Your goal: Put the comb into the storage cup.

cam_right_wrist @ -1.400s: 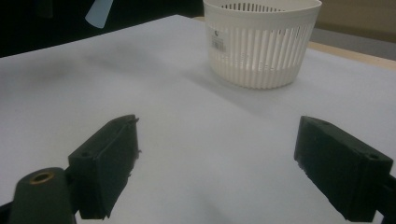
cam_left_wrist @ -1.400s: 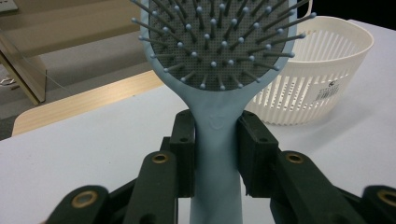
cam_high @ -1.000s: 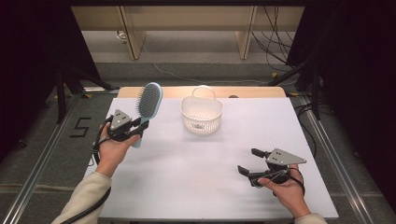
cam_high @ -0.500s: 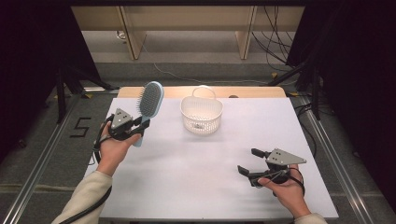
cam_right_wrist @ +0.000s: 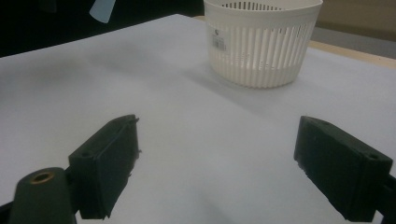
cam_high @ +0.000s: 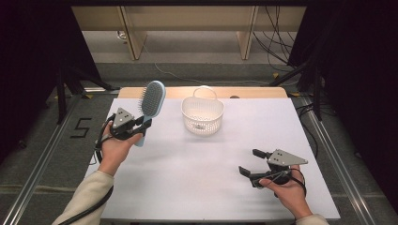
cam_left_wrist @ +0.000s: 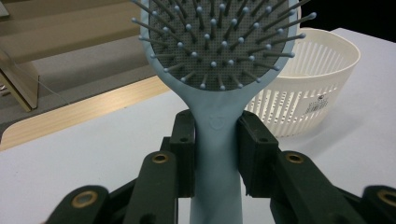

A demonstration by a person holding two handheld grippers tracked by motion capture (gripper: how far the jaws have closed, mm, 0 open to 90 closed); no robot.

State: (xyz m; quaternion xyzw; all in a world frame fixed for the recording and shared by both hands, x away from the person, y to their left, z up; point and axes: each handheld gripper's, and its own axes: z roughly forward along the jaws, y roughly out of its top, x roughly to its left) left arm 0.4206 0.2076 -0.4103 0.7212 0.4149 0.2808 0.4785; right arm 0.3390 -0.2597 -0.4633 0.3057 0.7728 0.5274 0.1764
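Note:
A light blue hairbrush point(cam_high: 151, 101) point(cam_left_wrist: 219, 84) with grey bristles stands up from my left gripper point(cam_high: 141, 125) point(cam_left_wrist: 215, 154), which is shut on its handle; both pads press the handle's sides. The brush is held above the table's left part, head up and tilted to the right. A white slotted basket point(cam_high: 202, 115) point(cam_left_wrist: 303, 100) point(cam_right_wrist: 262, 42) sits on the white table, right of the brush. At the front right, my right gripper point(cam_high: 249, 163) point(cam_right_wrist: 217, 163) rests low over the table, open, with nothing between its fingers, pointing left toward the basket.
The white table top point(cam_high: 211, 164) has a wooden strip point(cam_high: 253, 92) along its far edge. Beyond it lie a grey floor with cables and wooden furniture legs. Metal rails run along both table sides, and a "5" mark point(cam_high: 80, 127) lies on the left floor.

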